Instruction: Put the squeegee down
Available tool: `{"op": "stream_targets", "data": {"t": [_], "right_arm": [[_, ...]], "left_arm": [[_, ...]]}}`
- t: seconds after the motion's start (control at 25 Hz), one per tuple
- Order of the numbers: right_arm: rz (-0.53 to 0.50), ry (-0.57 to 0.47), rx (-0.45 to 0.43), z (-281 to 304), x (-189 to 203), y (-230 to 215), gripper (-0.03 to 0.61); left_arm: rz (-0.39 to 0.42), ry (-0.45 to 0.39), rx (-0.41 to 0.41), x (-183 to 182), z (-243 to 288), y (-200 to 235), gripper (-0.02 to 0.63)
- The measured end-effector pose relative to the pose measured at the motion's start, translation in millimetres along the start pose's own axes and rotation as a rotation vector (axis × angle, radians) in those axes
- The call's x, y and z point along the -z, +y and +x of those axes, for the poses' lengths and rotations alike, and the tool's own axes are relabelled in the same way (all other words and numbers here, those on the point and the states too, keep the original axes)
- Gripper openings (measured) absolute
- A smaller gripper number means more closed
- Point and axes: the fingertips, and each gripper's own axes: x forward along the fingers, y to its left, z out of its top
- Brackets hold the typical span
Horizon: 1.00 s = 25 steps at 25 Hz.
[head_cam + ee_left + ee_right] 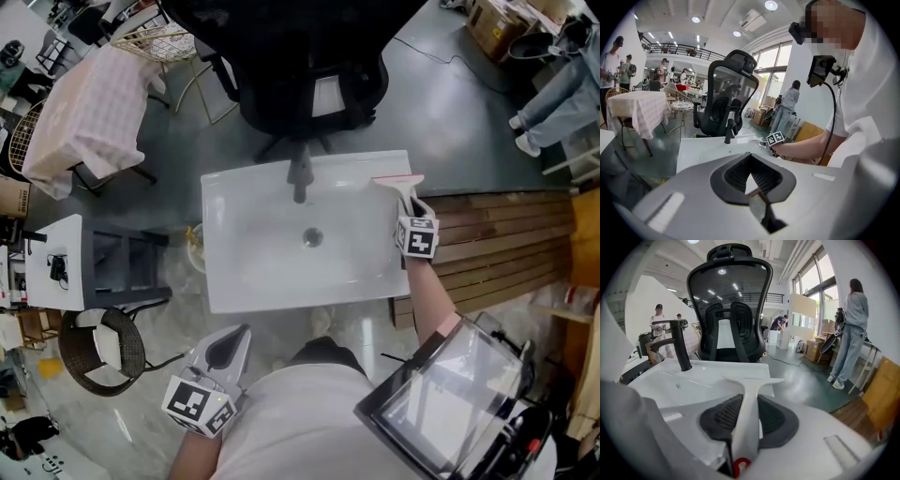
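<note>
My right gripper is shut on the white handle of the squeegee. Its red-edged blade hangs over the far right corner of the white sink. In the right gripper view the squeegee stands upright between the dark pads of my right gripper, its blade spread above the sink's rim. My left gripper hangs below the sink's near edge, close to my body, jaws together with nothing in them. The left gripper view shows my left gripper pointing at the sink.
A black faucet and a drain sit in the sink. A black office chair stands behind it. Wooden pallets lie to the right. A wicker chair and a white table are at left. A person stands far right.
</note>
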Motion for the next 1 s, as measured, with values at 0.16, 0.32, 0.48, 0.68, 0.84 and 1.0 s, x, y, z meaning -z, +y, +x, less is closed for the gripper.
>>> {"op": "stream_targets", "data": {"t": [0.16,0.32,0.48,0.68,0.84,1.0], "right_arm": [[-0.029,0.011,0.005,4,5,1,0.103],[-0.032,0.013,0.005,4,5,1,0.127],[-0.016,0.009,0.002,-1,5,4,0.137],[-0.016,-0.001,0.011,-21,5,4,0.143],[-0.017,-0.008,0.014,-44,8,9,0.143],[-0.027,-0.003,0.024,-75,20,22,0.143]], "left_arm": [[0.000,-0.004,0.000,2,0,1,0.008],[-0.005,-0.003,0.002,5,-1,2,0.008],[-0.003,-0.003,0.005,6,-6,3,0.008],[-0.003,-0.015,0.022,9,-13,0,0.008],[-0.001,-0.025,0.039,12,-25,-3,0.008],[0.006,-0.045,0.067,22,-47,-6,0.008]]}}
